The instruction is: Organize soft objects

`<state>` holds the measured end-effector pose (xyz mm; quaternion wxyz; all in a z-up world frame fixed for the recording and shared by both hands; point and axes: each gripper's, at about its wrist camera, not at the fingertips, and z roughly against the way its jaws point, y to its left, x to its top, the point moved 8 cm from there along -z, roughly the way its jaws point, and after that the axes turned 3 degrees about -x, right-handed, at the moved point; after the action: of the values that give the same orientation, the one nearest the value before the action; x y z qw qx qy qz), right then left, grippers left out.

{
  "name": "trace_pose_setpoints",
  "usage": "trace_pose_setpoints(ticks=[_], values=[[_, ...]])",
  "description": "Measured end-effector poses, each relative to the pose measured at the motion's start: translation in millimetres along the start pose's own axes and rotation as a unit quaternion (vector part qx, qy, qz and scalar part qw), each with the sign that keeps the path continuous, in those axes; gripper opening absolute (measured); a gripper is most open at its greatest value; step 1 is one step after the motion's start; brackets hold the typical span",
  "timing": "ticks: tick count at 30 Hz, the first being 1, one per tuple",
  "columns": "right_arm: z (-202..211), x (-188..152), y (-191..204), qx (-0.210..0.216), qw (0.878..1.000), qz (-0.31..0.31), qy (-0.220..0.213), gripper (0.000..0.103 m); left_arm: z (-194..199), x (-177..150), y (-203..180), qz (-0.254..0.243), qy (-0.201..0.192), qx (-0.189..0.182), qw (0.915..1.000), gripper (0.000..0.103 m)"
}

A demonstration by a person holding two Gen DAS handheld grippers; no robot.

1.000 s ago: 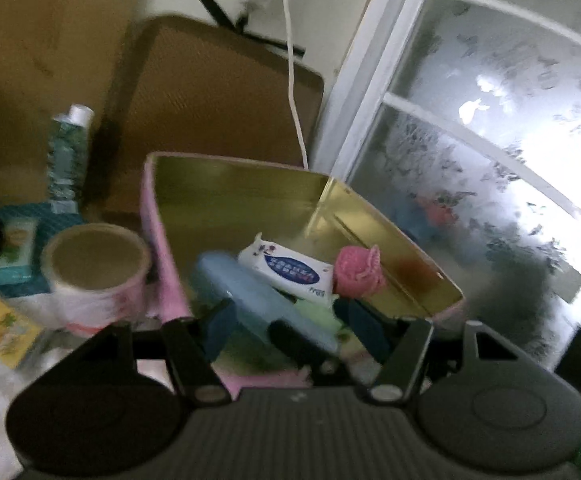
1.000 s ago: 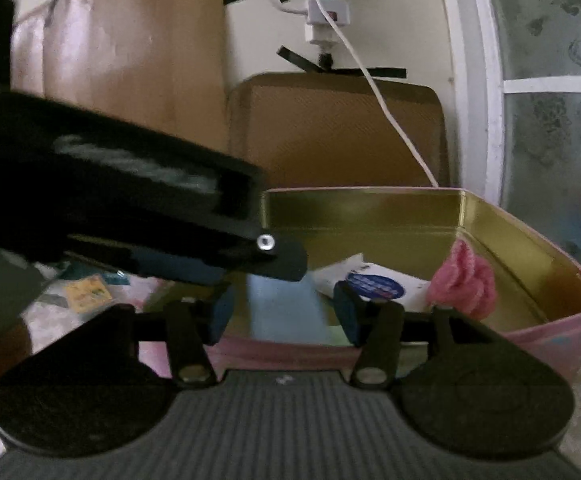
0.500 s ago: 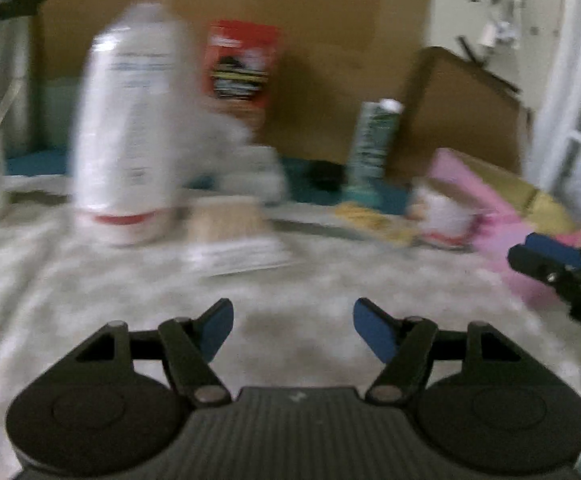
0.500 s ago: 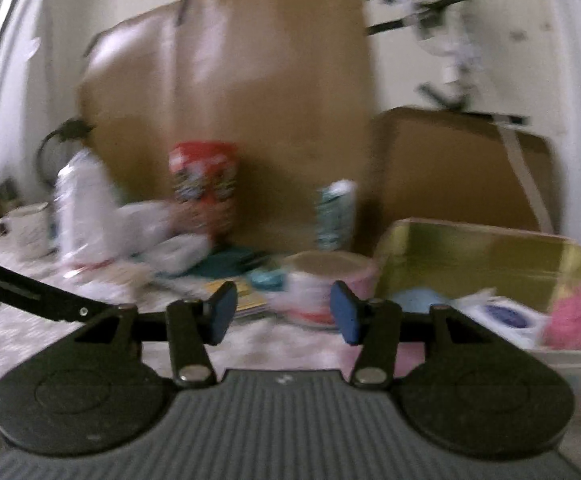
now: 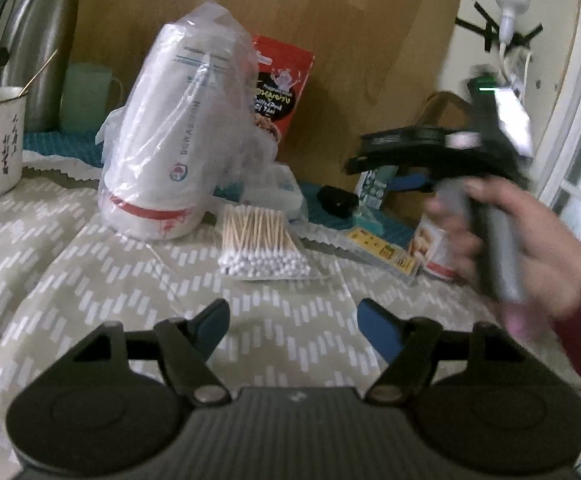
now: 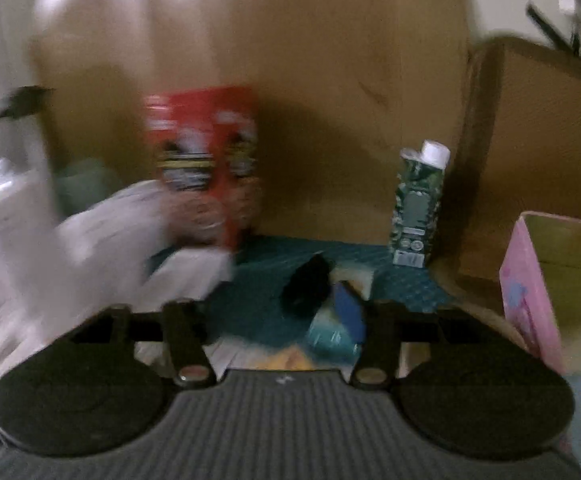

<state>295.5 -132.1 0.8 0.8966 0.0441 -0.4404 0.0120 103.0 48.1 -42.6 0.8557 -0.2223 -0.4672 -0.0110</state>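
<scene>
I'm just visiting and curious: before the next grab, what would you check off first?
1. Left gripper jaws apart, having just been opening, nothing between them: ok.
2. Cotton swab pack lies unobstructed ahead on the cloth: ok.
3. Right gripper jaws, just opening, empty: cannot tell, blurred.
4. Hand holding it is beside the swabs, not over them: ok.
5. Pink tin open on top: ok.
</scene>
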Motion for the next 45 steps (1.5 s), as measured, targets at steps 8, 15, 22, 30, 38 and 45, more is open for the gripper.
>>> trace_pose_setpoints(ticks=[8, 15, 22, 30, 38, 45], values=[[-96, 1, -22, -0.076, 0.985, -0.036, 0.149, 0.082, 5, 4, 6, 0.031, -0.017, -0.037, 0.9987, 0.075], [-86, -17, -18, -0.067, 0.986, -0.013, 0.154, 0.058, 8, 6, 8, 0.043, -0.028, -0.046, 0.9976, 0.075], [-43, -47, -2, -0.032, 0.99, 0.022, 0.138, 0.057, 11, 8, 14, 0.06, -0.039, -0.04, 0.9967, 0.083], [14, -81, 23, 0.017, 0.992, 0.055, 0.116, 0.057, 13, 9, 24, 0.087, -0.042, -0.03, 0.9949, 0.083], [55, -99, 29, 0.054, 0.989, 0.083, 0.109, 0.061, 13, 8, 28, 0.098, -0.037, -0.024, 0.9942, 0.085], [60, -43, 53, 0.078, 0.995, 0.051, 0.041, 0.069, 11, 9, 28, 0.095, -0.035, -0.03, 0.9944, 0.085]])
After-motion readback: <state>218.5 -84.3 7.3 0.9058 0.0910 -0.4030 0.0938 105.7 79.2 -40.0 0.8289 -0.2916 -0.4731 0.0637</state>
